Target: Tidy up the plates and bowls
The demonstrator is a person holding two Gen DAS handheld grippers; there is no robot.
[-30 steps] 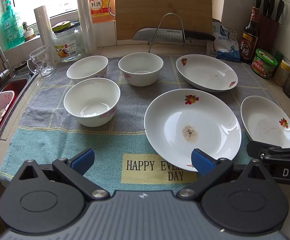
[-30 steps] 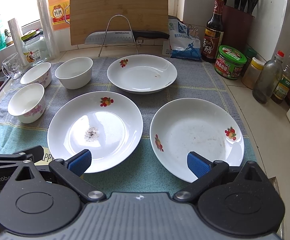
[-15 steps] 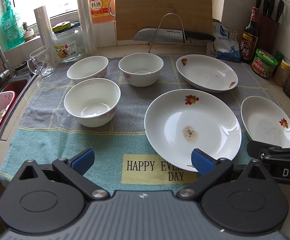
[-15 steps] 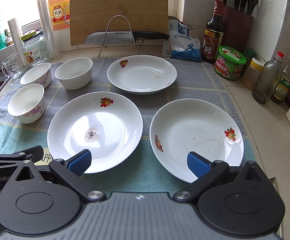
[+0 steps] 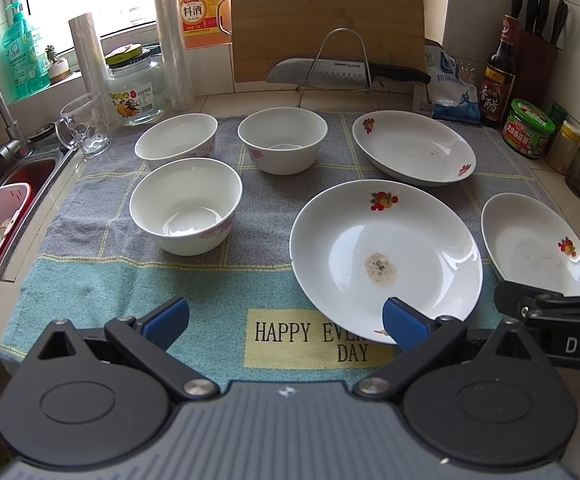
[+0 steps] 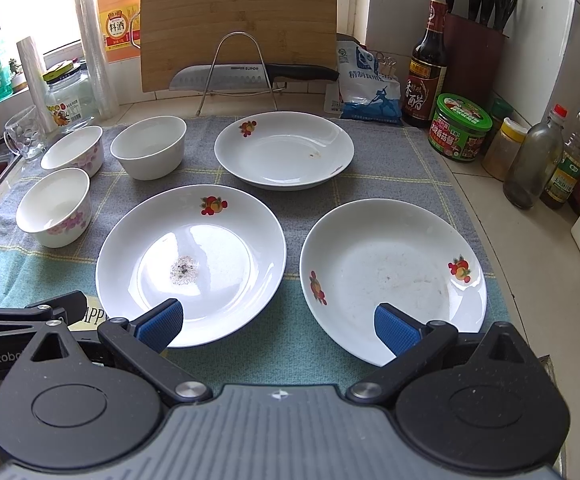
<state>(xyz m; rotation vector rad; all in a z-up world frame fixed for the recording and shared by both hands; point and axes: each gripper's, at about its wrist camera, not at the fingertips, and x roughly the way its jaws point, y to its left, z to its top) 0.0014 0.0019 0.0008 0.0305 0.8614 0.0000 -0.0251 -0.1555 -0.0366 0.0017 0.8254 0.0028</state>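
Three white plates with fruit prints lie on a towel: a centre plate [image 5: 385, 256] [image 6: 190, 264] with a grey smear, a far plate [image 5: 413, 148] [image 6: 284, 150], and a right plate [image 5: 529, 244] [image 6: 389, 272]. Three white bowls stand at the left: near [image 5: 186, 204] [image 6: 54, 212], far left [image 5: 176, 140] [image 6: 73, 152], far middle [image 5: 282, 138] [image 6: 148, 146]. My left gripper [image 5: 286, 320] hovers open over the towel's front edge, holding nothing. My right gripper [image 6: 278, 324] is open too, between the centre and right plates' near rims.
Grey-and-teal towel [image 5: 130, 292] covers the counter. A sink [image 5: 6, 184] with a red-white basket lies left. At the back stand a glass mug [image 5: 84, 124], jar, knife on rack [image 5: 329, 74], cutting board. Bottles and a green-lidded jar [image 6: 459, 126] crowd the right.
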